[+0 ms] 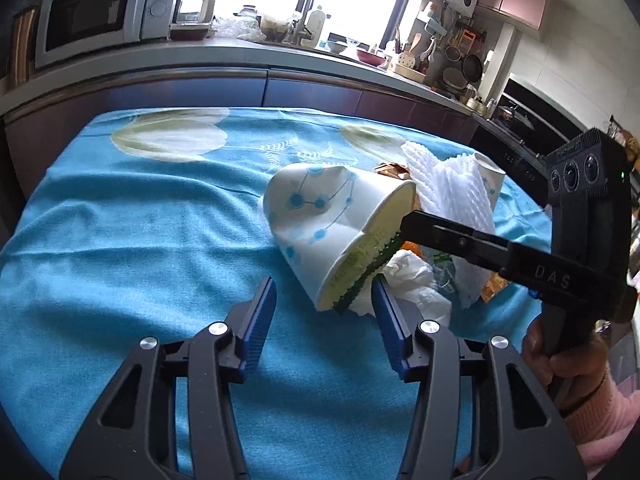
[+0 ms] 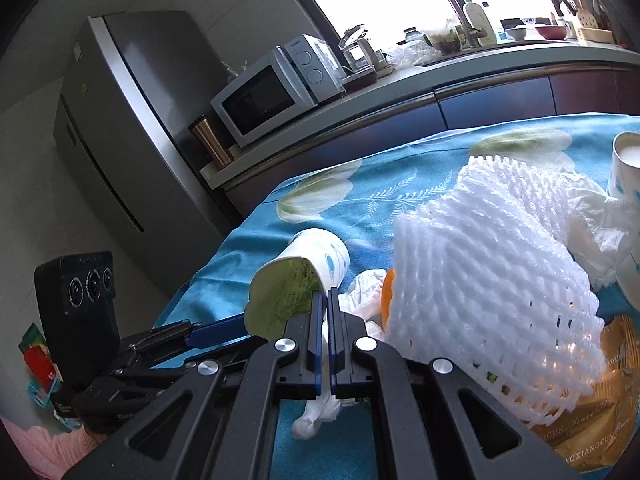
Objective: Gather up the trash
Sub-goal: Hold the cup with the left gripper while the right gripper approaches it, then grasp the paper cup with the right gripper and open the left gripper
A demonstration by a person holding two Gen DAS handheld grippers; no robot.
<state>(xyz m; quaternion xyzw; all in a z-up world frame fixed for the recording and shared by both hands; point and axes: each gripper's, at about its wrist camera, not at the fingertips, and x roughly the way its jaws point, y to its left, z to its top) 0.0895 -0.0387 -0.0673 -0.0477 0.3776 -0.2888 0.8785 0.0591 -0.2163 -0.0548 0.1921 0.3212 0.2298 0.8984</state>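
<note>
A: From the left wrist, what do you get?

B: The left claw (image 1: 324, 300) stands spread, nothing between its blue pads. Just beyond it a paper cup (image 1: 336, 224) with blue dots lies tipped on its side over the blue flowered cloth (image 1: 140, 240) on the bench. The right claw (image 1: 374, 270) comes in from the right and is pressed together on the cup's rim, one finger inside the mouth, with a hand (image 1: 560, 356) in a pink sleeve on its handle.

A: The right wrist view confirms that: the right claw (image 2: 325, 300) is closed on the paper cup (image 2: 300, 276) at the rim, and a green printed wrapper shows inside the cup. It also shows crumpled white tissue (image 2: 320, 412) hanging under the fingers.

B: Is that tissue pinched too?

A: Cannot tell. This view also brings the white foam fruit net (image 2: 488, 280) close on the right, resting over a gold snack bag (image 2: 592, 424), with a second upright cup (image 2: 628, 168) at the far right.

B: Mine shows that net small, behind the tipped cup.
</note>
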